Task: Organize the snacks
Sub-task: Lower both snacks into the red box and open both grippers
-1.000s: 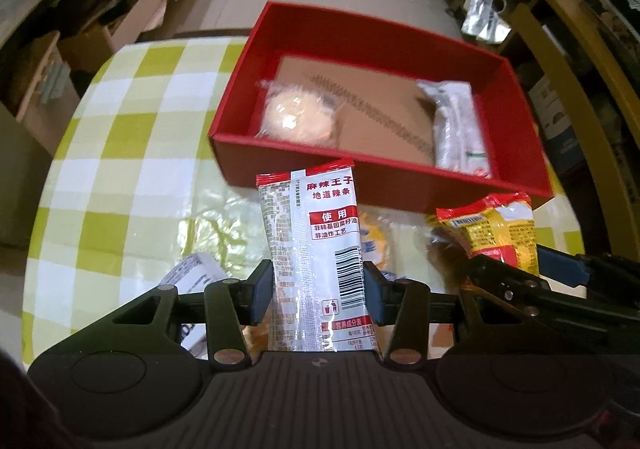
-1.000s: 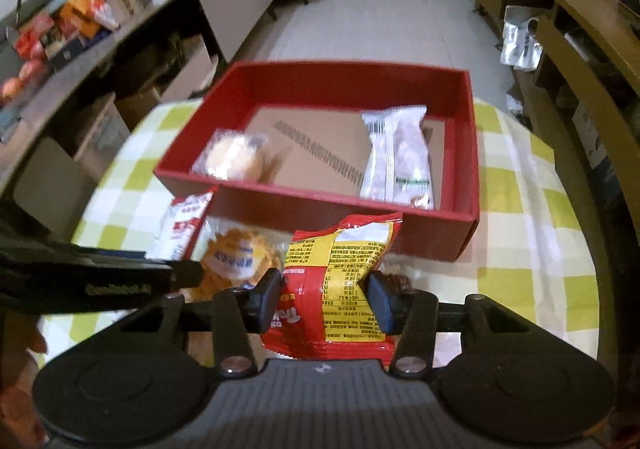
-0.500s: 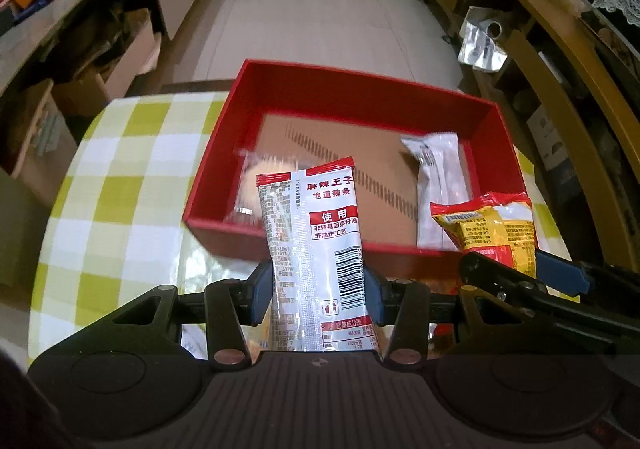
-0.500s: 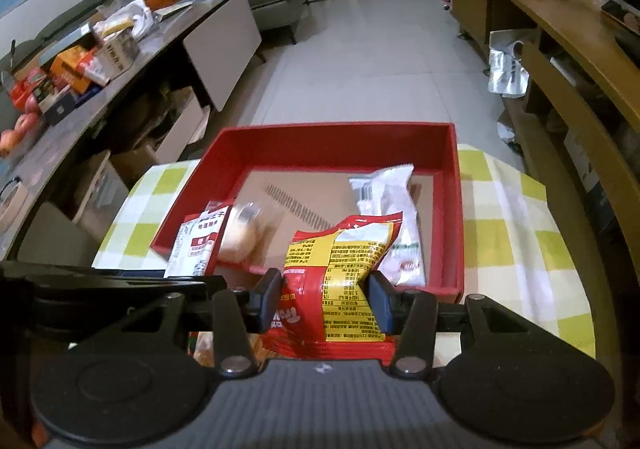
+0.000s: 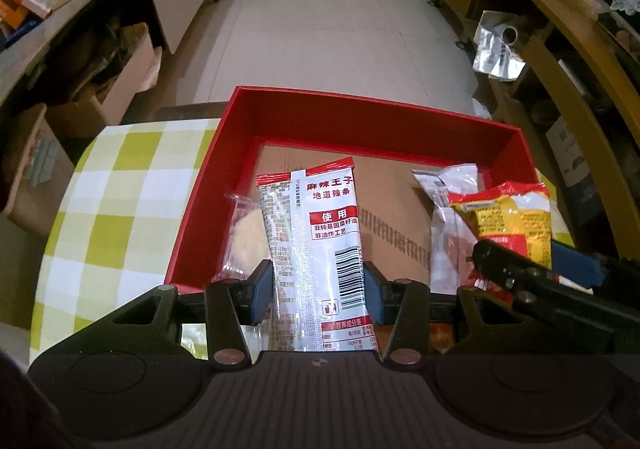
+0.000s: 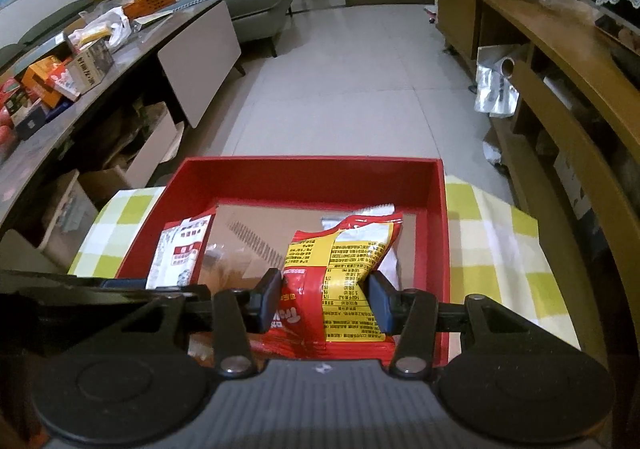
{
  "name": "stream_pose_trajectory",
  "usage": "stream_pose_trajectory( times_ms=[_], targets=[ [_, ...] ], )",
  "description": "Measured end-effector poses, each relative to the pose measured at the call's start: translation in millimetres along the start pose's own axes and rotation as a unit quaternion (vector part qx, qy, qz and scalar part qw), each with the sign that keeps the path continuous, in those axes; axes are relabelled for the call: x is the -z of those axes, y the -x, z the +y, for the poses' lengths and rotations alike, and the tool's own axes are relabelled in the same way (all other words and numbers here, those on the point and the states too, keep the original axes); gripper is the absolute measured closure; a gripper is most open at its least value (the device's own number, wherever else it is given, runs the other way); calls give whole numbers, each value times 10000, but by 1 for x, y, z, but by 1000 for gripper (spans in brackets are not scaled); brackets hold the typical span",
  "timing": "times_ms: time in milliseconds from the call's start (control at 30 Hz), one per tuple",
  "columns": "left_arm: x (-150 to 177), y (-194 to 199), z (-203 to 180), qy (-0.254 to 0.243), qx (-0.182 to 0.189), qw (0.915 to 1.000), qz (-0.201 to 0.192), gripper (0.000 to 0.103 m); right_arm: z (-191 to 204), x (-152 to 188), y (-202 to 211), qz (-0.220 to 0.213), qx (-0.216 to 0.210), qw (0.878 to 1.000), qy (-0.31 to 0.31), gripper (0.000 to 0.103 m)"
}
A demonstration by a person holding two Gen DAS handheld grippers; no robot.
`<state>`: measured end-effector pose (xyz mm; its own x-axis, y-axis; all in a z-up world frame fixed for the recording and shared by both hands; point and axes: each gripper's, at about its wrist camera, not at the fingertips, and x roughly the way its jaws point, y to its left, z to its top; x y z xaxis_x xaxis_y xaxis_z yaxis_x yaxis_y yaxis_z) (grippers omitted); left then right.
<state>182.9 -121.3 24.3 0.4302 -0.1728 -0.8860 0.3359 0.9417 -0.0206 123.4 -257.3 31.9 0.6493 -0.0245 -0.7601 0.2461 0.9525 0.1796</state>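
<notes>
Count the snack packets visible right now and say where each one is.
4: silver-red packet in the left gripper, red-yellow packet in the right gripper, round pastry and white packet in the red box. Others may be hidden.

You see a grey sofa point(image 6: 256, 5) beyond the tiled floor point(image 6: 360, 81), cardboard boxes point(image 5: 108, 97) to the floor's left.

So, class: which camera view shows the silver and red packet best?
The left wrist view: the silver and red packet sits centred, its print and barcode readable. In the right wrist view it is small, at the left edge, partly hidden.
</notes>
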Motion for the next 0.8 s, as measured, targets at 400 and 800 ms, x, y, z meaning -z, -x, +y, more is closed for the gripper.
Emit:
stream_pose_trajectory(
  times_ms=[400, 800],
  targets=[
    [-8, -26, 2, -21, -162, 9998, 77, 43, 1, -2, -33, 40, 183, 9998, 88, 49],
    [-8, -24, 6, -22, -274, 9996, 40, 29, 0, -2, -34, 16, 341, 9993, 147, 49]
  ],
)
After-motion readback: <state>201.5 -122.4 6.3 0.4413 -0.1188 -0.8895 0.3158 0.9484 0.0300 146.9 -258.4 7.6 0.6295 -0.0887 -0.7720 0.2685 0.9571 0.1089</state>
